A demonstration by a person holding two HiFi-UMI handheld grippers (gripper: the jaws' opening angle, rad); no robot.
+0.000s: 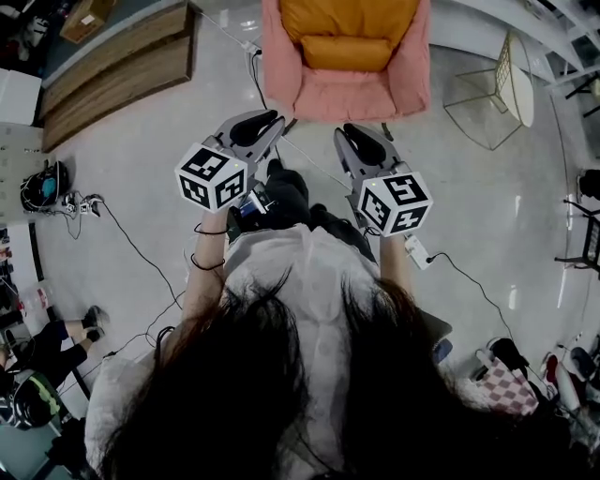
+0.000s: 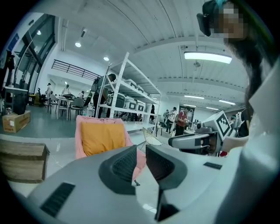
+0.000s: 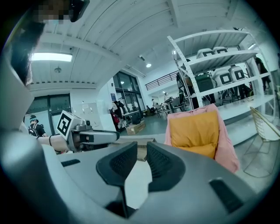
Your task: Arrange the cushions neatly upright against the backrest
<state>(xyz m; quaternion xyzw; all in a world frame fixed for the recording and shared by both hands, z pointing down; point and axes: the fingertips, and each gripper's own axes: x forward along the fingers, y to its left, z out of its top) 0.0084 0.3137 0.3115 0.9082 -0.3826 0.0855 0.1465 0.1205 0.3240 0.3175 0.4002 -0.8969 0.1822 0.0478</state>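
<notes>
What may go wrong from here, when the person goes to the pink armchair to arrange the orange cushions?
1. A cable lies on the floor before the armchair; a foot may catch it.
2. The jaws of the left gripper and right gripper stand only narrowly apart and empty; unless opened, they would likely push the seat cushion instead of gripping it.

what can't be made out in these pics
- Head view: armchair top cut off by the upper edge, so the back cushion shows only partly.
- Left gripper view: seat mostly hidden behind the left gripper.
- Right gripper view: chair base hidden behind the right gripper.
- Markings on shelf boxes: too small.
</notes>
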